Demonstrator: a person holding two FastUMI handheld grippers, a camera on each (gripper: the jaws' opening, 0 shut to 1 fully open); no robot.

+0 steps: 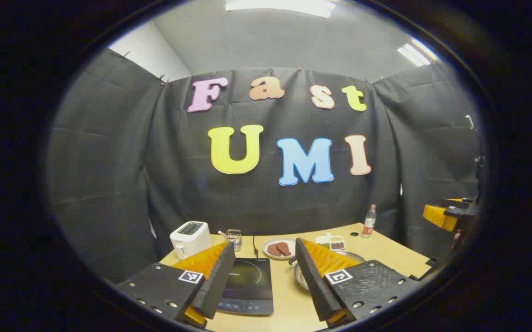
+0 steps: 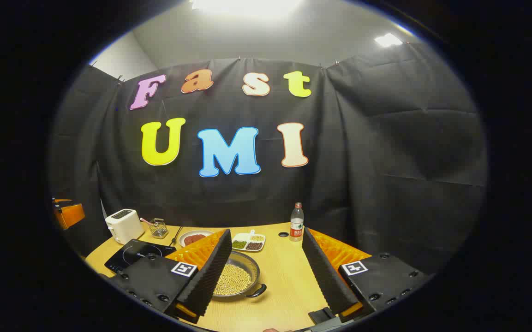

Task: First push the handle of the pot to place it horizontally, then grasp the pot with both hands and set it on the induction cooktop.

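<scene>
Both grippers, left (image 1: pixel 262 276) and right (image 2: pixel 266 272), are hanging released above the table (image 2: pixel 289 276). Right one should nudge the pot's (image 2: pixel 236 279) handle (image 2: pixel 257 291) sideways gently, avoiding spills.

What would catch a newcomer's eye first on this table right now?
Likely the pot, full of pale beans, on the table just ahead of the open right gripper. Left of it lies the induction cooktop, seen between the open left gripper fingers. At the back stand a white toaster and a bottle.
</scene>
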